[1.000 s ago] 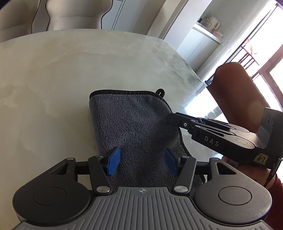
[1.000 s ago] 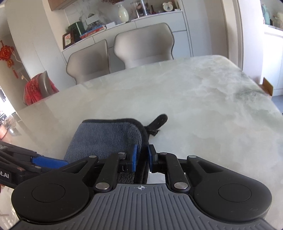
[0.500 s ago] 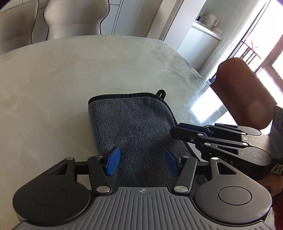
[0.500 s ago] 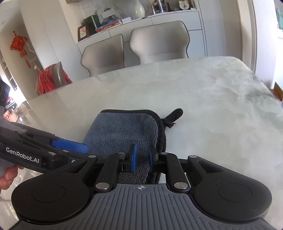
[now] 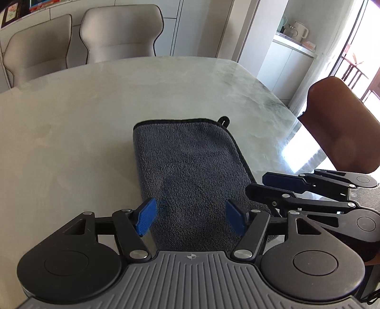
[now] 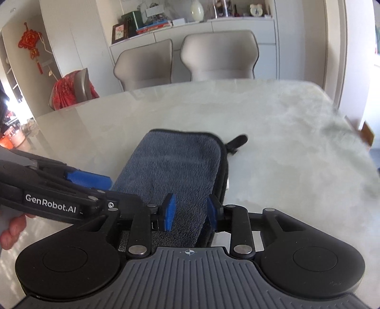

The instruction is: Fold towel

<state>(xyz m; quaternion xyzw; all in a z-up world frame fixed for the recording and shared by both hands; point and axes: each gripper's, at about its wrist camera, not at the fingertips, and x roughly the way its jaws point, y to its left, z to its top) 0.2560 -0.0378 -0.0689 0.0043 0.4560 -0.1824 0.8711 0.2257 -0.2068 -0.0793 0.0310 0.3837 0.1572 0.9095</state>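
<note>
On the pale marble table, near its near edge: one grey towel, folded into a narrow rectangle, lying flat, black-bound along the far and right edges, with one small black hanging loop sticking out at the far right corner.

Hovering over the near end of the towel: the left gripper, jaws spread wide, blue pads framing bare cloth, holding nothing. Just right of the towel's near right corner in the left wrist view: the right gripper, seen side-on, its fingers parted. In the right wrist view, the right gripper also standing open, blue pads apart above the towel's right side, clamping nothing; whether touching the cloth, cannot tell.

Counting: two grippers, one towel, one loop, two beige chairs side by side at the far side of the table, one brown chair at the right end, and one further chair draped in red cloth at far left. One red knot ornament hanging on the far left wall. One clock and one pale vase on the far sideboard.

Reading: "GenRobot.AI" in white on the left gripper's black side, in the right wrist view. No other legible writing.
</note>
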